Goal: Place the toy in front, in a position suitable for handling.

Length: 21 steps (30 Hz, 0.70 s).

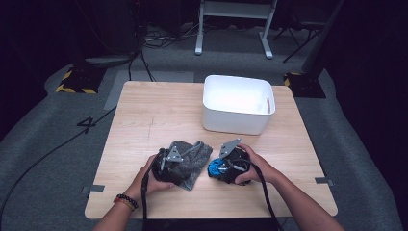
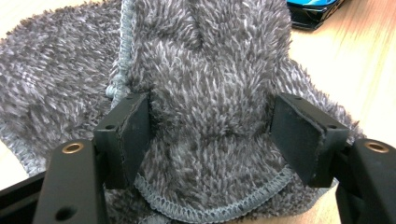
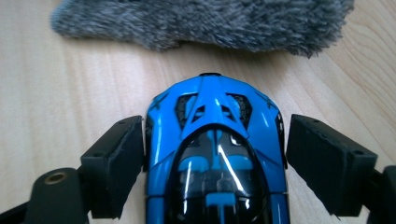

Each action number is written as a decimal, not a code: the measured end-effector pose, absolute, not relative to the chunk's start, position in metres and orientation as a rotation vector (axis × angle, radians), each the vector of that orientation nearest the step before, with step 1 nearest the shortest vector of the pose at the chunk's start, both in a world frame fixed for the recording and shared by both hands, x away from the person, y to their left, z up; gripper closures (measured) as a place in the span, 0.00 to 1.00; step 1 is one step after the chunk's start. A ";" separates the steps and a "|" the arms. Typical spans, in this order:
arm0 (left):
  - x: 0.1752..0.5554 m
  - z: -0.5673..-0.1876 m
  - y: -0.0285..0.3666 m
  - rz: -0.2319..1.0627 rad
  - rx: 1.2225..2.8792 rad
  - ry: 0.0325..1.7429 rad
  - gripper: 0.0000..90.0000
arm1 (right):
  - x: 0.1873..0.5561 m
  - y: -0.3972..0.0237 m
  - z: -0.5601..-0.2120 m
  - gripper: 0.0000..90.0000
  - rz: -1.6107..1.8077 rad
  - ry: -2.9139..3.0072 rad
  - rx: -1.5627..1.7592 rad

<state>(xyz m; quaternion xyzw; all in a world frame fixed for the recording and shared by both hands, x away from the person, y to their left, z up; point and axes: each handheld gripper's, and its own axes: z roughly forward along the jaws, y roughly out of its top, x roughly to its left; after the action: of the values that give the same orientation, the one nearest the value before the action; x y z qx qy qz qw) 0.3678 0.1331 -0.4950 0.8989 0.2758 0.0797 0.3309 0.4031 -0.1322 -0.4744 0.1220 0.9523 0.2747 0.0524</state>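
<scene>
A grey fuzzy cloth (image 1: 196, 153) lies bunched on the wooden table (image 1: 144, 110), left of centre near the front. My left gripper (image 1: 179, 166) points into it. In the left gripper view its jaws (image 2: 210, 135) stand apart on either side of a raised fold of the cloth (image 2: 210, 70), the left pad (image 2: 135, 130) against the pile, the right pad (image 2: 294, 135) at its edge. A blue toy car (image 1: 213, 166) rests on the table to the right of the cloth. My right gripper (image 1: 220, 169) straddles the car (image 3: 215, 135) with a thin gap at the right pad (image 3: 322, 158).
A white plastic bin (image 1: 233, 122) stands at the back right of the table, beyond both grippers. The cloth's edge (image 3: 210, 21) lies just ahead of the car's nose. Bare wood spreads to the left and back left. Cables and stands sit on the grey floor around.
</scene>
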 end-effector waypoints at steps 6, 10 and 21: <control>0.368 -0.495 0.133 0.205 2.348 0.722 0.33 | 0.405 -0.120 -0.481 0.20 0.768 2.897 0.407; 0.368 -0.495 0.133 0.208 2.351 0.714 0.33 | 0.408 -0.115 -0.484 0.24 0.772 2.923 0.432; 0.368 -0.495 0.134 0.207 2.354 0.707 0.33 | 0.406 -0.113 -0.478 0.29 0.680 2.948 0.367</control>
<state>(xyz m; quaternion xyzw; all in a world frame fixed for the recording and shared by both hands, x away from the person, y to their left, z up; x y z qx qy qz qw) 0.3681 0.1336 -0.4952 0.9005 0.2703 0.0792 0.3313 0.4059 -0.1130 -0.4776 0.1201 0.9663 0.2228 0.0469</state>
